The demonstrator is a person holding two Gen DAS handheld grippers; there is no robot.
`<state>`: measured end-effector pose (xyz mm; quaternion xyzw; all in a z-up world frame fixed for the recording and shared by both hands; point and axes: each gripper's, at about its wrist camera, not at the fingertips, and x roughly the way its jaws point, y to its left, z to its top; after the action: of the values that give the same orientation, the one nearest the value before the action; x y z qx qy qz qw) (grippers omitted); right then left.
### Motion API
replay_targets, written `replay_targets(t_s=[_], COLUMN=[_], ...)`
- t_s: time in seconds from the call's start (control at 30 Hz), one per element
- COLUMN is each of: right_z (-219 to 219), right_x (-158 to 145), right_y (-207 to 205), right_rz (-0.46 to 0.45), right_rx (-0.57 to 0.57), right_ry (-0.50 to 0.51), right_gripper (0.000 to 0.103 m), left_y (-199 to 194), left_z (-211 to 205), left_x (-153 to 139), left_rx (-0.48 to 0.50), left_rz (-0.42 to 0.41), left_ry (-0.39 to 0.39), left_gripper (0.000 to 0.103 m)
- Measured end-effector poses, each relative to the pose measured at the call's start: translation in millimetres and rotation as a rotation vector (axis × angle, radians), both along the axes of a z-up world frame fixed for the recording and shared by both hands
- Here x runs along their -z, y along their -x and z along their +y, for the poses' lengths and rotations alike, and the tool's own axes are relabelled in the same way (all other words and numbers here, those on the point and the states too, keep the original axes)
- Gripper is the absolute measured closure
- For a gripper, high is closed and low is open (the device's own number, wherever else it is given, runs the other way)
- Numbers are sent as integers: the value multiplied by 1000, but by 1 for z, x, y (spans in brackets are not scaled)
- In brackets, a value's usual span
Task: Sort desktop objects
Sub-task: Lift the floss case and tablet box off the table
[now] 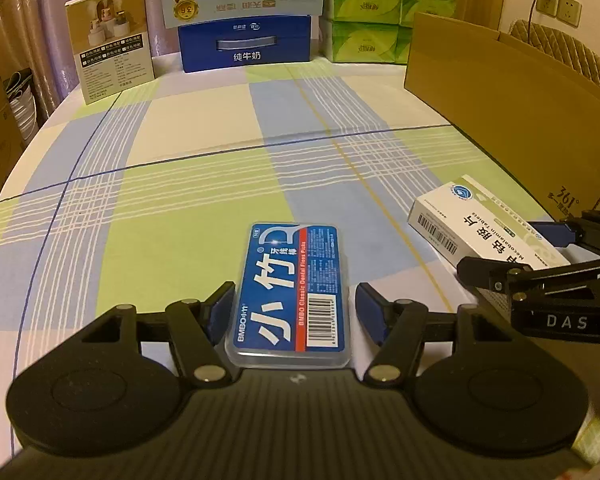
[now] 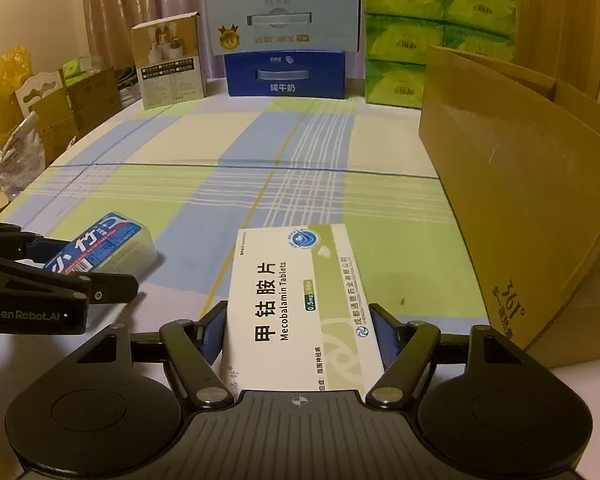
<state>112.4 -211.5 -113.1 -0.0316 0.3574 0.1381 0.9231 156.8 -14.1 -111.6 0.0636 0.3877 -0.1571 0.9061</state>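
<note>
From the left wrist view, our left gripper [image 1: 294, 308] straddled the floss pick case [image 1: 290, 292], which lay flat on the plaid tablecloth [image 1: 180, 140]. The left pad [image 1: 220, 312] seemed to touch the case's edge, while the right pad [image 1: 370, 312] stood just apart from it, so the jaws were part open with no firm hold yet. We judged that a good grasp called for centring the case and closing evenly on its long sides, since the smooth clear plastic might slip or pivot. Near on the right lay the tablet box [image 1: 472, 224] with the right gripper [image 1: 540, 248] at it; the two tools were close enough to knock together if lifted carelessly.

From the right wrist view, the tablet box sat between the blue pads of our right gripper, both seeming pressed against its sides, though whether it was truly clamped we could not tell for certain. The light carton would crush under a hard squeeze. The cardboard box [image 2: 520, 184], probably the sorting bin, stood just beside on the right, its tall wall needing clearance. Milk cartons [image 2: 286, 76], tissue packs [image 2: 420, 40] and a small product box [image 2: 170, 64] stood well apart at the far edge.
</note>
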Motion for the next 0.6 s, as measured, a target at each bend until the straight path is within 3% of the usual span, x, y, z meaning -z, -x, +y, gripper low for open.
replay_targets(t_s=[0.43, 0.5, 0.6], right_z=[0, -1, -2], right_x=[0, 0, -1], right_y=[-1, -1, -1], right_rz=[3, 5, 3], right_rx=[7, 7, 10], right_ry=[-8, -12, -14], right_gripper=[34, 34, 34], left_y=[0, 0, 0], left_z=[-3, -3, -3], left_x=[2, 1, -1], left_rx=[-4, -2, -1], left_rz=[4, 0, 6], left_ry=[-22, -25, -22], left_gripper=[42, 51, 52])
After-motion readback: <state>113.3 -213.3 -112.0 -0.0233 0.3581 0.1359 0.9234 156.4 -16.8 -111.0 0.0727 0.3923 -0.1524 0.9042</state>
